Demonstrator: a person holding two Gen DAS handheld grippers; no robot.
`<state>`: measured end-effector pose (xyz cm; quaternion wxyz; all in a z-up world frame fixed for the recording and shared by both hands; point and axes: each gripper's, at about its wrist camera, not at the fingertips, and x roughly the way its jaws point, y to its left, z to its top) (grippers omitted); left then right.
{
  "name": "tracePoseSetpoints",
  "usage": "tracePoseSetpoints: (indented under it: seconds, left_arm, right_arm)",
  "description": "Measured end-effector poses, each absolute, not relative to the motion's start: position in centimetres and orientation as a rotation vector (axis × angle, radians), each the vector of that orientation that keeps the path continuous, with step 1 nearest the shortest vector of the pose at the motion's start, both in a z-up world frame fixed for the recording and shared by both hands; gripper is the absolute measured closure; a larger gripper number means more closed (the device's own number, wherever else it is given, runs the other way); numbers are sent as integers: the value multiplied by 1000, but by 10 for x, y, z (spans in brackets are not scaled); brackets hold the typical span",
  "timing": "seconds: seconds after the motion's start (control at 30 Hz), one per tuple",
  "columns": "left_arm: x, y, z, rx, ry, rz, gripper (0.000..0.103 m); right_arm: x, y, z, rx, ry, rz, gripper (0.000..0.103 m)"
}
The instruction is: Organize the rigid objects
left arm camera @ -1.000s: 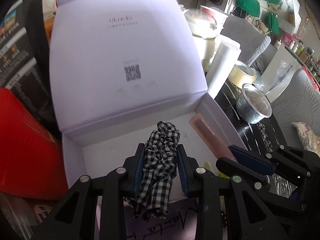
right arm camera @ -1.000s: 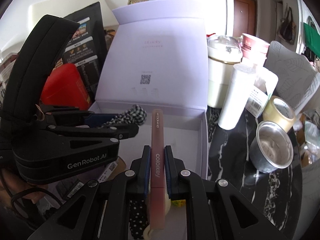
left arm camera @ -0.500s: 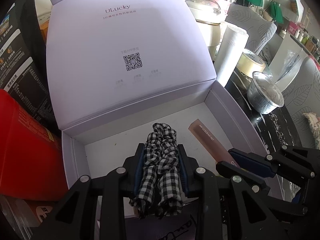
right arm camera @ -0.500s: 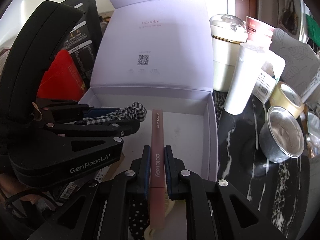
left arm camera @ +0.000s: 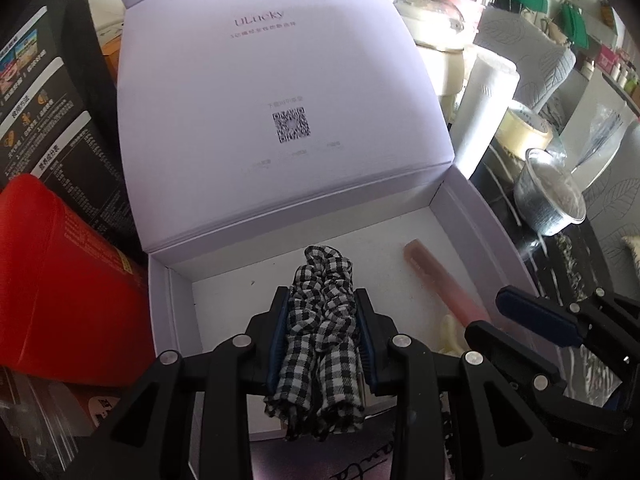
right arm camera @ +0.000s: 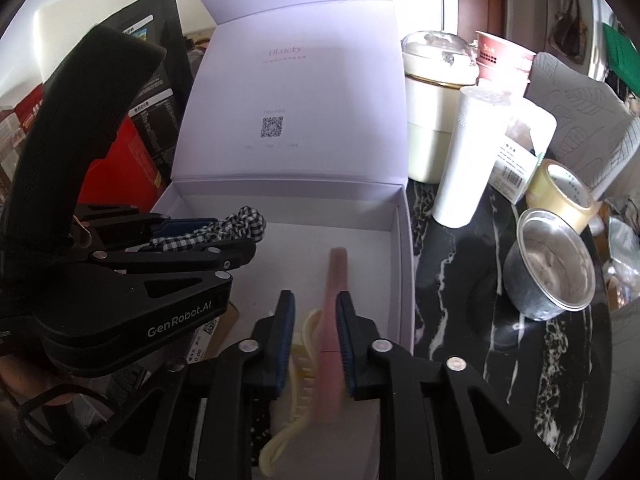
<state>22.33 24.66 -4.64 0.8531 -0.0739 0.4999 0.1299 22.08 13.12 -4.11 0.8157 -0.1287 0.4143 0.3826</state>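
Right gripper [right arm camera: 316, 334] jaws opening, slim pink stick [right arm camera: 334, 312] dropping between them near open lilac cardboard box's [right arm camera: 405, 264] right wall; left gripper [left arm camera: 321, 334] pinches checked fabric scrunchie [left arm camera: 320, 332] over box floor, may snag on release.

Bright daylight, fisheye warp w/ dark corners, pink stick [right arm camera: 334, 308] motion-blurred.

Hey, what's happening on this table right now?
A person with a gripper in each hand is packing small things into an open white box. The left gripper is clamped on a checked scrunchie over the box. The right gripper's jaws are opening, letting a pink tube go inside the box.
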Motion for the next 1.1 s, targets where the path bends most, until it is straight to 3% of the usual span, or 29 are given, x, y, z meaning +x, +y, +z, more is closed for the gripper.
tracePoseSetpoints:
  seconds: [0.27,0.33,0.37,0.43,0.47,0.5,1.1]
  left_arm:
    - [217,243,-33,-151,1015,274,72]
    - [217,242,-34,-142,1020,277,68]
    - [217,241,-33,-138,1014,276,59]
    - [212,241,-26,-137,993,285,29]
    - [211,239,-22,-131,980,286,8]
    - [209,238,-17,-127,968,286,2]
    - [171,225,41,-109,885,326,2]
  right_arm:
    - [223,116,-29,-254,874,785,78]
    - [222,113,-27,-250,872,778,78]
    - [222,112,-26,-251,873,776,78]
    - [220,109,-23,-254,869,773,78]
    - [220,108,-22,-254,868,770,79]
    - [220,107,-21,-255,866,767,79]
    - [196,88,24,-259,780,749,79]
